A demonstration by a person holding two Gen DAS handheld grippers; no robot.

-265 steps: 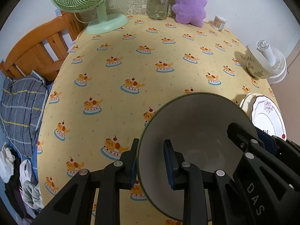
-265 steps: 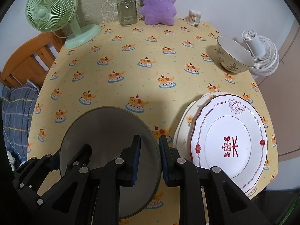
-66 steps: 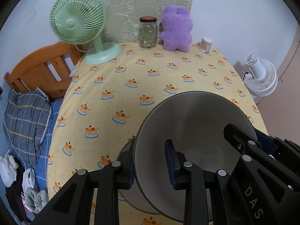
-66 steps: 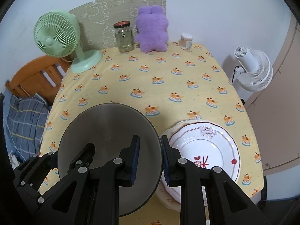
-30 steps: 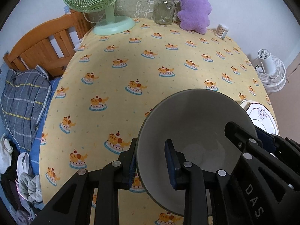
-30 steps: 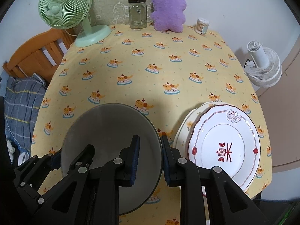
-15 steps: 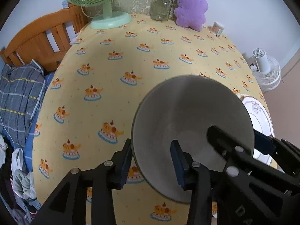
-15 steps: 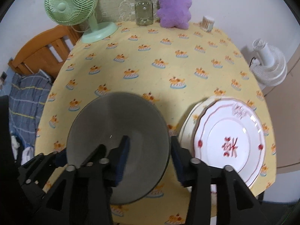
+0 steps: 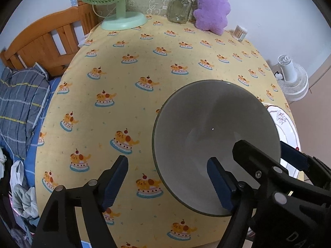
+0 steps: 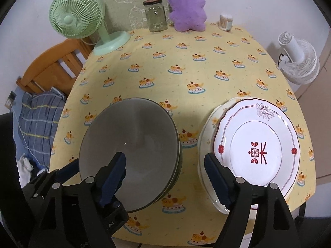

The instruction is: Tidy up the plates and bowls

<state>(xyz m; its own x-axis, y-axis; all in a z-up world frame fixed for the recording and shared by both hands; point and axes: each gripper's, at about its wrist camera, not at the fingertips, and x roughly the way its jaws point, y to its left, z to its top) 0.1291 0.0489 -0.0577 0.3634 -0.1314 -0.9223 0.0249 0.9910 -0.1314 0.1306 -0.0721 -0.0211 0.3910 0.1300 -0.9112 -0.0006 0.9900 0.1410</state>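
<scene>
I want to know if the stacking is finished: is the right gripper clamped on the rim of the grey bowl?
No. The right gripper is open, its blue pads clear of the grey bowl.

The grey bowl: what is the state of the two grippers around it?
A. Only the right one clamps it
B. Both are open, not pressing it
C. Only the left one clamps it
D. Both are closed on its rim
B: the left gripper and the right gripper both stand wide, their pads clear of the grey bowl, which sits on the table.

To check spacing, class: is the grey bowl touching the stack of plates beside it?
Apart. The right wrist view shows yellow tablecloth between the grey bowl and the stack of plates.
</scene>
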